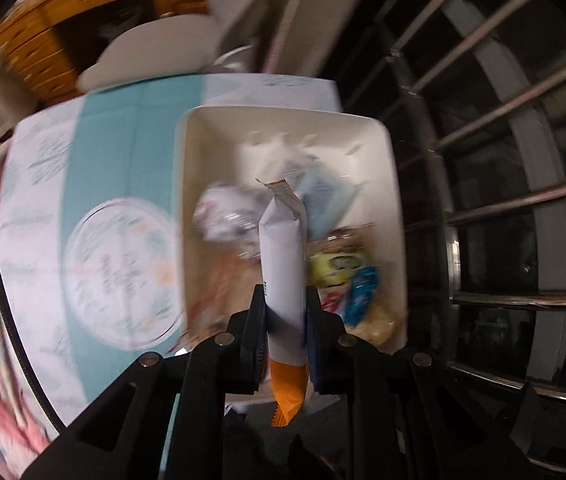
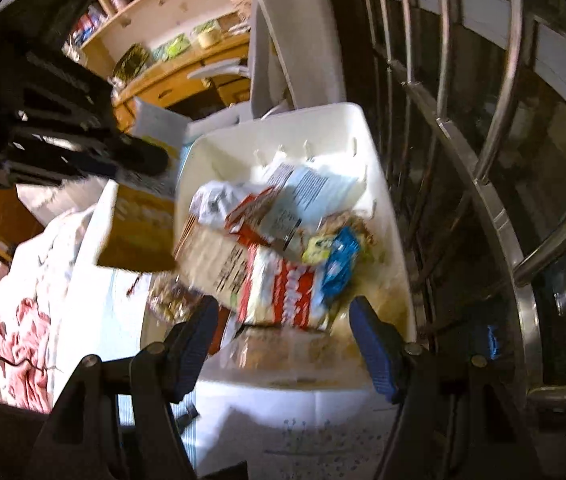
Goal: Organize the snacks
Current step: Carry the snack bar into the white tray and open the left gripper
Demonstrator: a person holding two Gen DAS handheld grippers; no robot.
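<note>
Left hand-held gripper (image 1: pixel 285 320) clamped on white-orange snack bar (image 1: pixel 285 268) above white bin (image 1: pixel 387 152), right hand-held gripper (image 2: pixel 283 344) open, empty, over bin

The place looks like a lived-in home. A wooden shelf unit (image 2: pixel 187 28) holds jars and packets, a printed white and teal tablecloth (image 1: pixel 95 184) covers the table, and a pink flowered fabric (image 2: pixel 19 344) lies beside it. Metal window bars (image 2: pixel 495 128) stand before dark glass.
</note>
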